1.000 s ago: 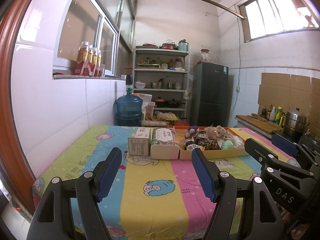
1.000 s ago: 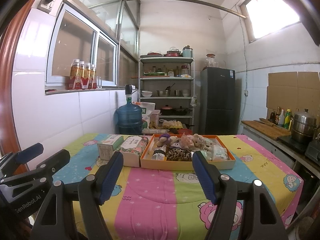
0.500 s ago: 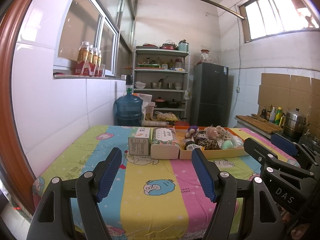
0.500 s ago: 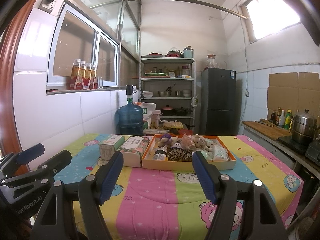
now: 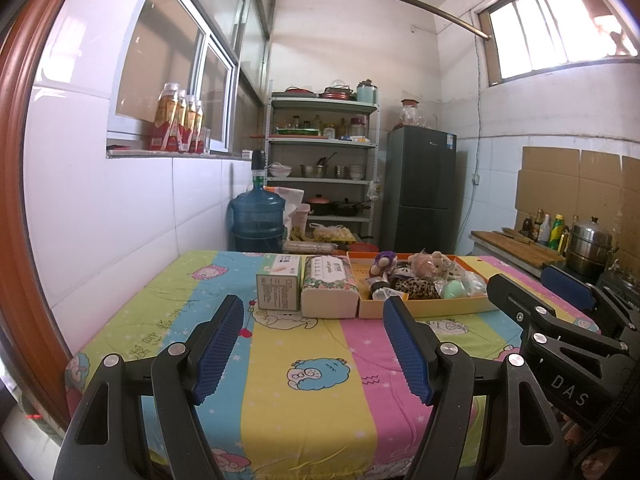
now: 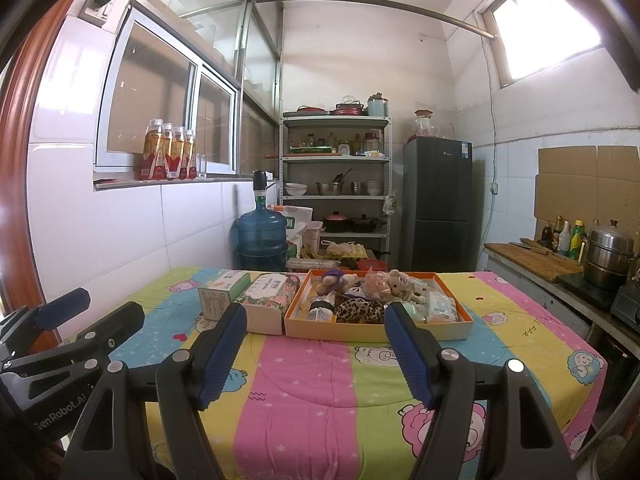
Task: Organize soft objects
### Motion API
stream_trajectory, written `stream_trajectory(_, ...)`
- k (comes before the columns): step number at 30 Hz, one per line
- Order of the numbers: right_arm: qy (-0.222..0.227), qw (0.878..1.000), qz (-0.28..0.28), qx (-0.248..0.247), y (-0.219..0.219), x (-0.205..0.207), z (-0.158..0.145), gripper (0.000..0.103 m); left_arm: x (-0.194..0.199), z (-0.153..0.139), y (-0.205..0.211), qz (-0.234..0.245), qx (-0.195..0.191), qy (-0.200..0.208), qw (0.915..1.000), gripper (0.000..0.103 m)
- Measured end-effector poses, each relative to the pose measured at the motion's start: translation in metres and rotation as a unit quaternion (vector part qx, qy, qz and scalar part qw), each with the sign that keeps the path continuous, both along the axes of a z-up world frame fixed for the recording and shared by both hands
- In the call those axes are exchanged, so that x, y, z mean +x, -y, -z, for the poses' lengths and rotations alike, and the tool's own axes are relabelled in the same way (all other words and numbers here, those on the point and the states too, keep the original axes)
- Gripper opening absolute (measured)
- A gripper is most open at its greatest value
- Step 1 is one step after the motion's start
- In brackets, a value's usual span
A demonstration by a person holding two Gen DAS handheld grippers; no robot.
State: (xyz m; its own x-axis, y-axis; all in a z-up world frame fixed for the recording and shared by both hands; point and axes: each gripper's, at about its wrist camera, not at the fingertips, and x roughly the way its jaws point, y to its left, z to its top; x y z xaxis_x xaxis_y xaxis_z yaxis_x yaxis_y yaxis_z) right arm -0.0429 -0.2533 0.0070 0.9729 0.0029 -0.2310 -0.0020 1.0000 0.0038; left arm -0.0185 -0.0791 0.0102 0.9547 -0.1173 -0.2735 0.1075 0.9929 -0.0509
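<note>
An orange-rimmed tray (image 6: 372, 332) sits at the far side of the table, full of soft things: a purple plush (image 6: 331, 280), a pink plush (image 6: 378, 286), a leopard-print pouch (image 6: 358, 312) and a wrapped packet (image 6: 440, 307). The tray also shows in the left wrist view (image 5: 424, 307). My left gripper (image 5: 314, 346) is open and empty, over the near table edge. My right gripper (image 6: 314, 350) is open and empty, well short of the tray. Each gripper shows at the side of the other's view.
A green box (image 6: 222, 294) and a floral tissue pack (image 6: 270, 304) stand left of the tray. The table has a striped cartoon cloth (image 6: 320, 392). Behind it are a water jug (image 6: 261, 236), a shelf rack (image 6: 336, 184) and a fridge (image 6: 436, 204). A counter with a pot (image 6: 608, 256) is at right.
</note>
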Motion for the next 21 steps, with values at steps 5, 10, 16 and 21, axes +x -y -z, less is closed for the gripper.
stream_trajectory(5, 0.000, 1.000, 0.000, 0.000, -0.0001, 0.0000, 0.0002, 0.071, -0.0008, 0.0005, 0.0006, 0.000, 0.000, 0.000, 1.0000, 0.074)
stream_trajectory(10, 0.001, 1.000, 0.000, 0.000, -0.0002, 0.0001, 0.0003, 0.071, -0.0009, 0.0007, 0.0008, 0.000, 0.000, 0.000, 1.0000, 0.074)
stream_trajectory(16, 0.000, 1.000, 0.000, 0.000, -0.0001, 0.0001, 0.0006, 0.071, -0.0025, 0.0005, 0.0021, 0.001, 0.001, 0.000, 1.0000, 0.074)
stream_trajectory(21, 0.001, 1.000, 0.000, 0.000, -0.0013, -0.0004, 0.0003, 0.071, -0.0031, 0.0005, 0.0025, 0.001, 0.001, 0.001, 1.0000, 0.074)
